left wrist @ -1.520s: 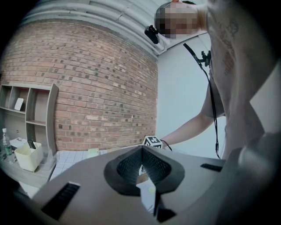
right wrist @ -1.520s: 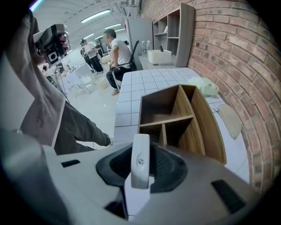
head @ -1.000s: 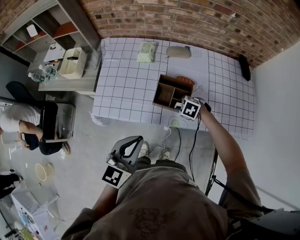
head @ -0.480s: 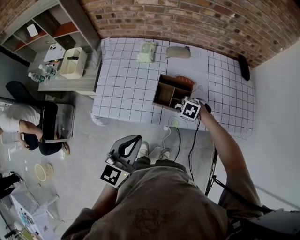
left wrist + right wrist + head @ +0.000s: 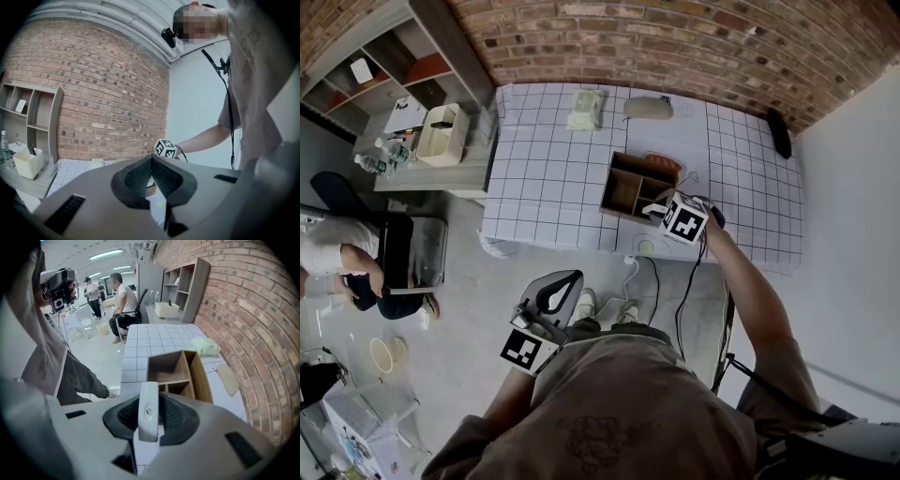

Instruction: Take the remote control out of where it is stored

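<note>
- The right hand-held gripper point(image 5: 150, 397) is clamped on the white remote point(image 5: 148, 420), which stands on end between its pads, over the near end of the wooden box point(image 5: 176, 371).
- The left hand-held gripper point(image 5: 151, 161) has its jaws together on nothing and is held low, well away from the tabletop point(image 5: 544, 169).
- The step in hand looks like the lift-out. It is best done by drawing straight up along the remote's length, keeping the grip firm and the wrist from tilting, so the far end does not catch a divider or drag the light box along.
- I cannot tell whether the remote's far end has cleared the box rim.
- Only the right gripper view shows the remote and the grip on it.
- Only the head view shows the box's place near the tabletop's front edge, and the idle left hand-held gripper.
- The left gripper view shows its own closed jaws, and of the right hand-held gripper just the marker cube and the arm.
</note>
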`<act>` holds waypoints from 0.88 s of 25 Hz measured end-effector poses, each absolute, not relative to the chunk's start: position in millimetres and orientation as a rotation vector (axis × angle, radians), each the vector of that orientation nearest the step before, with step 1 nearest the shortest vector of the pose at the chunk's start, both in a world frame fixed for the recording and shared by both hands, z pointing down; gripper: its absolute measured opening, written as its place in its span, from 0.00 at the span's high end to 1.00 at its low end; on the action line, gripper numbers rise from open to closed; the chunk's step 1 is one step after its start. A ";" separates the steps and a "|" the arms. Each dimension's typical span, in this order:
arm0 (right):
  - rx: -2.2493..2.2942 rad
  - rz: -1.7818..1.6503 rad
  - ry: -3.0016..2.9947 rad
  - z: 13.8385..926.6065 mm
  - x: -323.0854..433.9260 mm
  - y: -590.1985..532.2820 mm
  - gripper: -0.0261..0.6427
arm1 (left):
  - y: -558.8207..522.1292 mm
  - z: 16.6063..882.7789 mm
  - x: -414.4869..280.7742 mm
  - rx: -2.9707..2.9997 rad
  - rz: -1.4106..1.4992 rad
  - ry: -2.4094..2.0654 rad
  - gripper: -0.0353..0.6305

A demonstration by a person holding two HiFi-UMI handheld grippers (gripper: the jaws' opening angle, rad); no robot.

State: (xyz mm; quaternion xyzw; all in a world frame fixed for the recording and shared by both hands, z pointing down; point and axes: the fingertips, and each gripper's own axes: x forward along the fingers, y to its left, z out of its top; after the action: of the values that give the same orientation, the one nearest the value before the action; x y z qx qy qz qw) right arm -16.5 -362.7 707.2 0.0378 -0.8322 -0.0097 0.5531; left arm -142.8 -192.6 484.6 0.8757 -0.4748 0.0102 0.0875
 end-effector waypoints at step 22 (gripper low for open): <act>0.686 -0.532 -2.580 389.3 0.6 -310.5 0.83 | -206.7 427.6 -118.2 2.753 -0.092 -1.272 0.94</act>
State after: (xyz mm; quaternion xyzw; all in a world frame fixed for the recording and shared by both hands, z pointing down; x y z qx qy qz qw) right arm 0.6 -310.5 389.3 0.2465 -0.9269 -0.1913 0.2084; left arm -118.2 -206.7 427.6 0.9060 -0.4188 -0.0303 0.0537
